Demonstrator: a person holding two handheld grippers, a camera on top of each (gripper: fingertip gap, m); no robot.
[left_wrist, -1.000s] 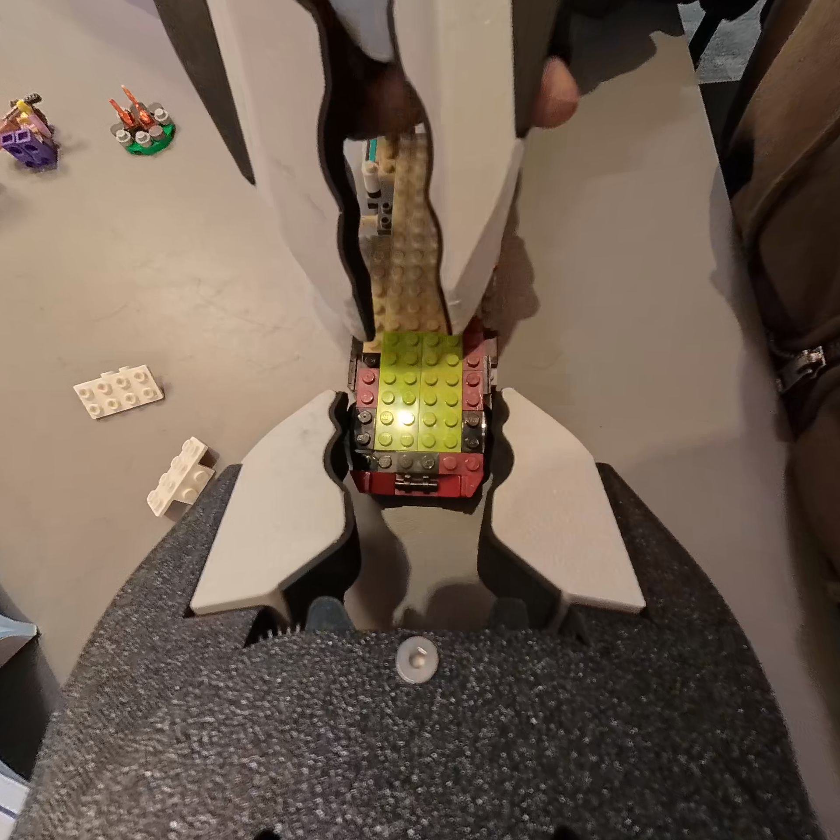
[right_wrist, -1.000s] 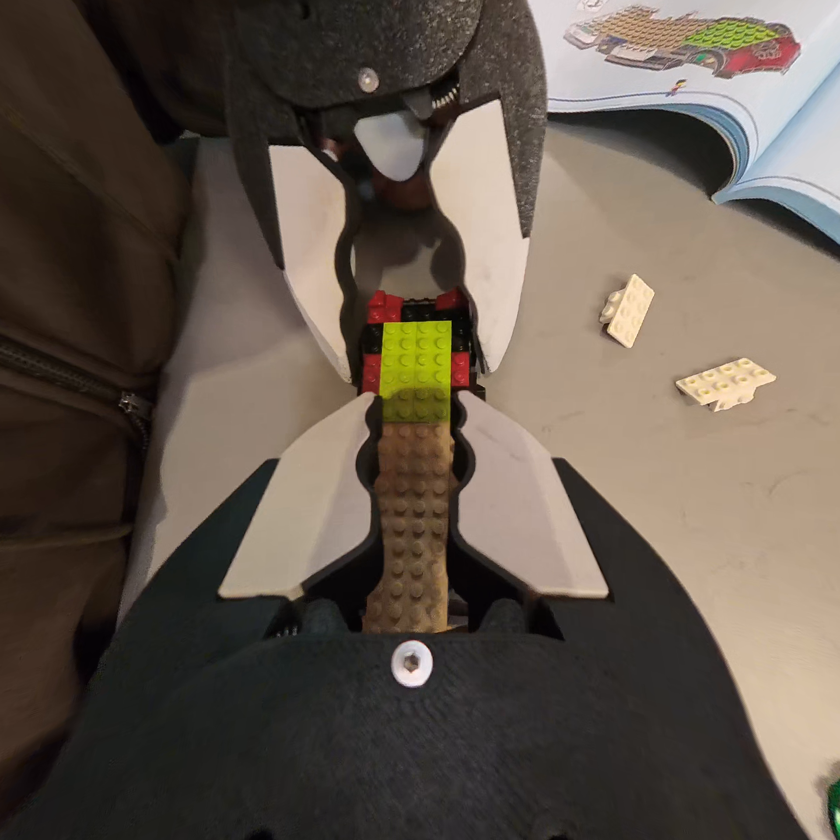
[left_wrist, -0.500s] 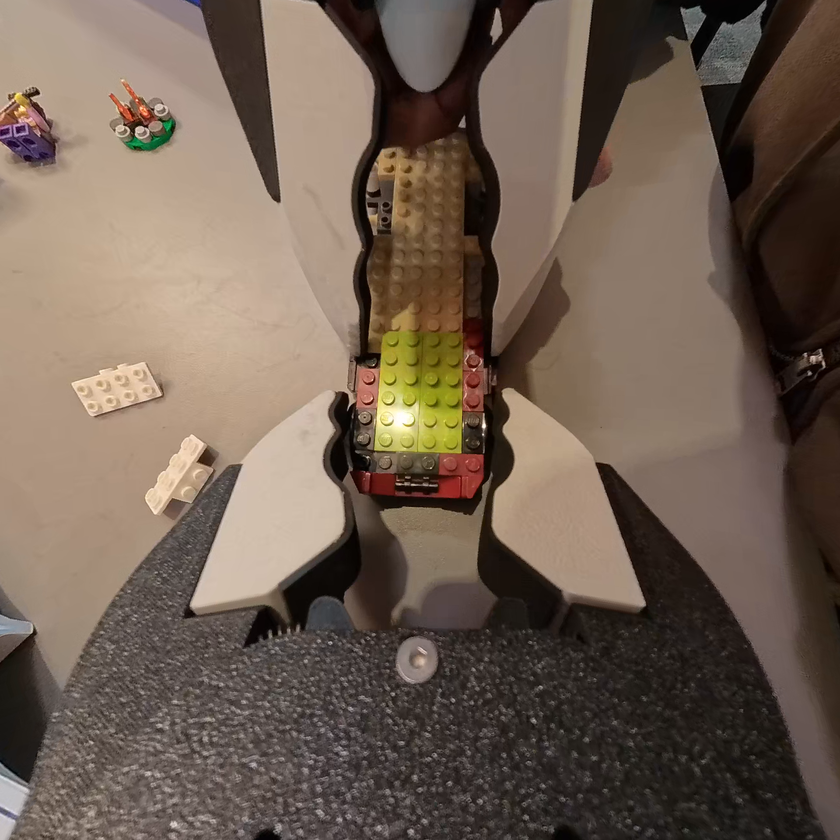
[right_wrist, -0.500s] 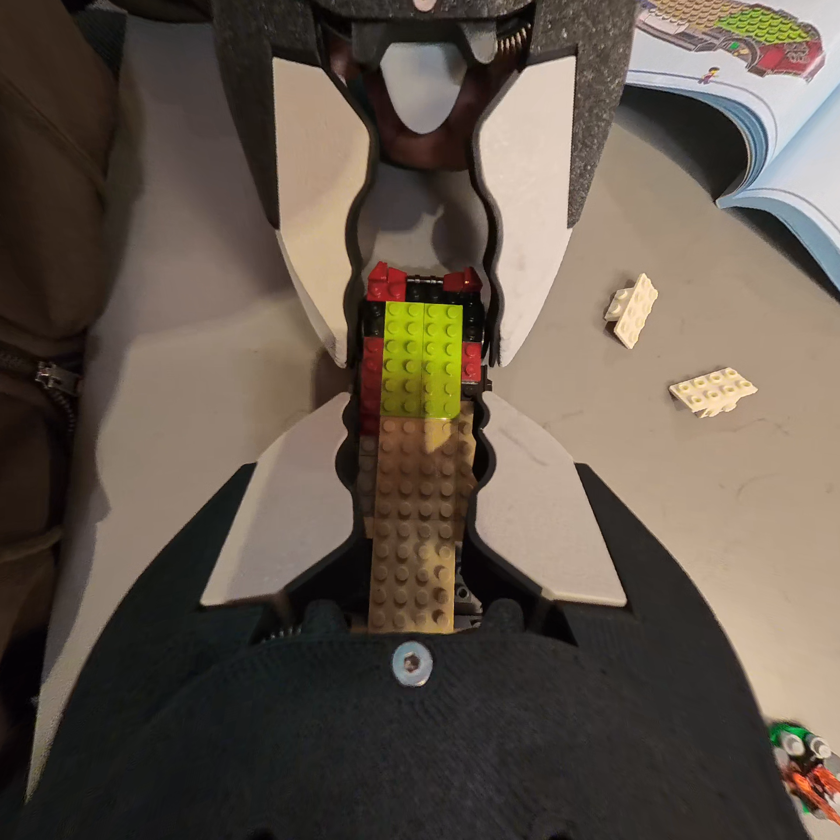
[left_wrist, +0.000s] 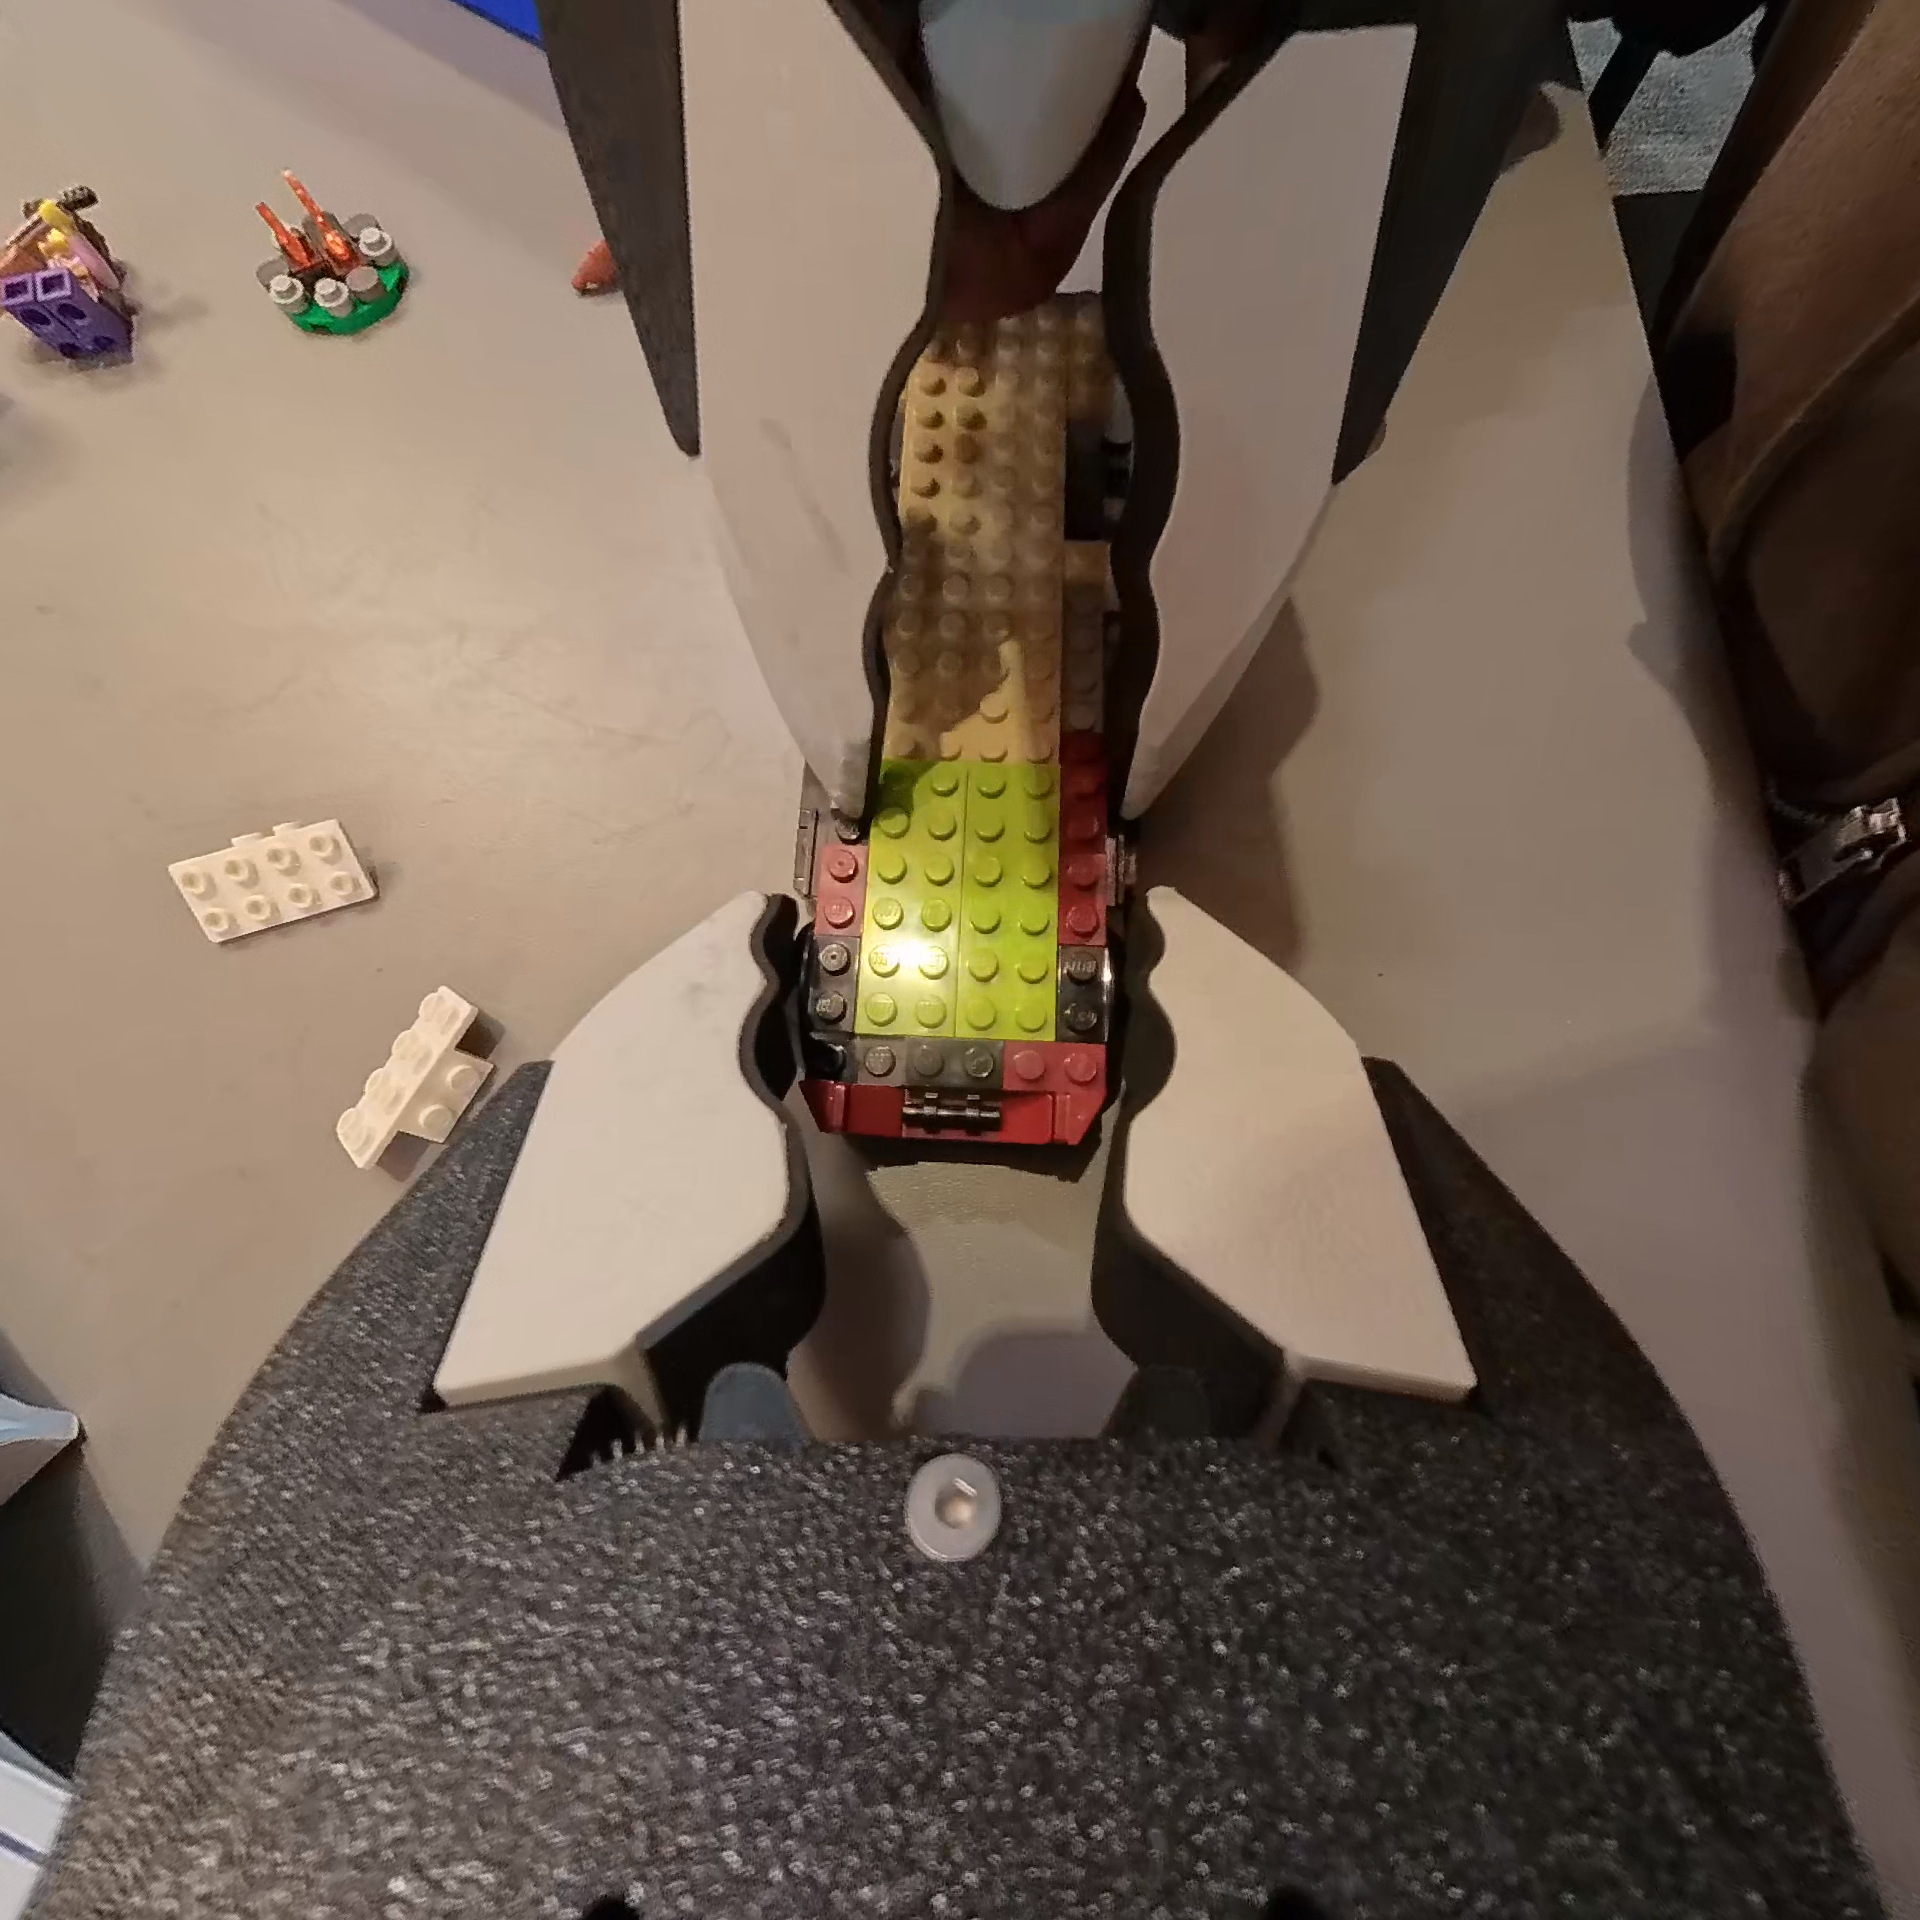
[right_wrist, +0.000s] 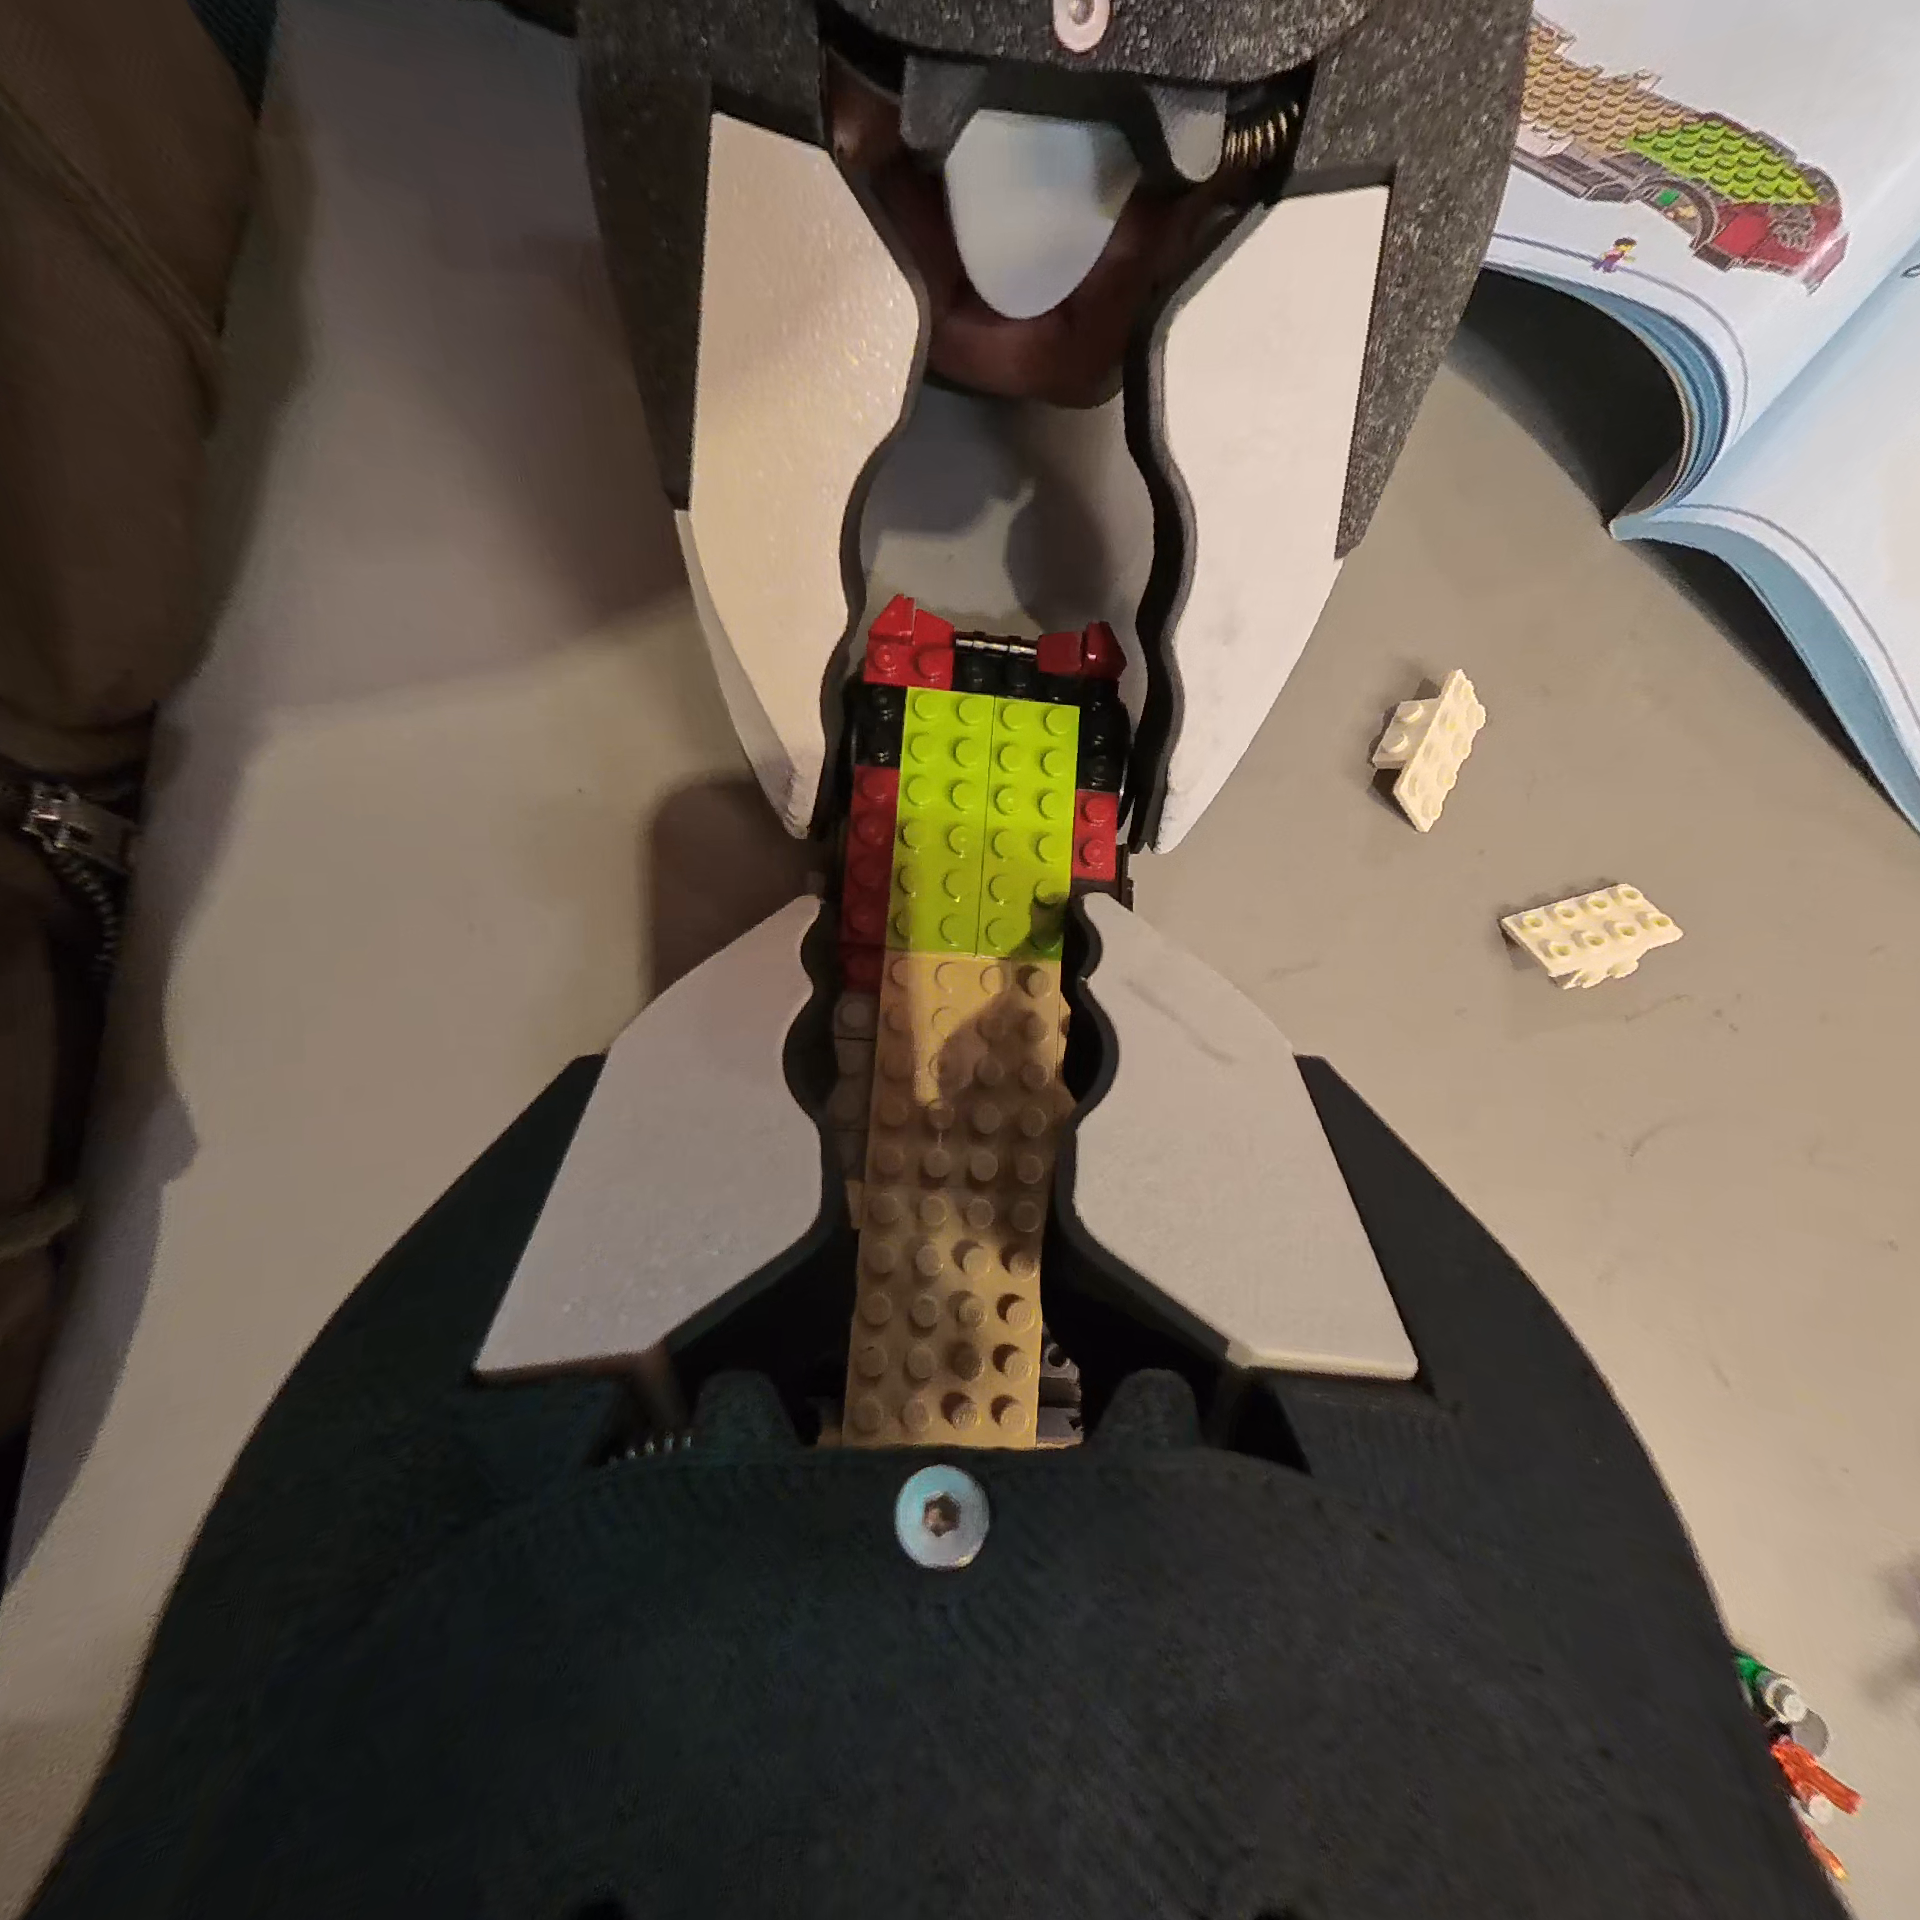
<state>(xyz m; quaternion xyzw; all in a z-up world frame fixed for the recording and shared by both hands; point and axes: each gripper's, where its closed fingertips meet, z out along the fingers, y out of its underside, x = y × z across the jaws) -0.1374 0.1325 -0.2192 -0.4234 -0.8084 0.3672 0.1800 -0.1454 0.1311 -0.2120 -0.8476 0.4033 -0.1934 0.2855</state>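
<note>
While the brick model (left_wrist: 966, 904) sits low on the desk (left_wrist: 416, 623) between your two tools, your left tongs (left_wrist: 958, 914) clamp its red-black end and your right tongs (right_wrist: 945, 914) pinch the tan end. White plates (left_wrist: 272, 878) lie loose beside it, with an open booklet (right_wrist: 1766, 364) beyond.

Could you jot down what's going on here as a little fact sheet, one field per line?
Surface: grey table
Main object: long brick model, lime, tan and dark red
Left gripper: shut on the model's lime and red end
Right gripper: shut on the model's tan end, facing the left one
Loose parts: two white plates lying beside the model
Small builds: green one and purple one, farther off
Booklet: open, at the table's edge
</note>
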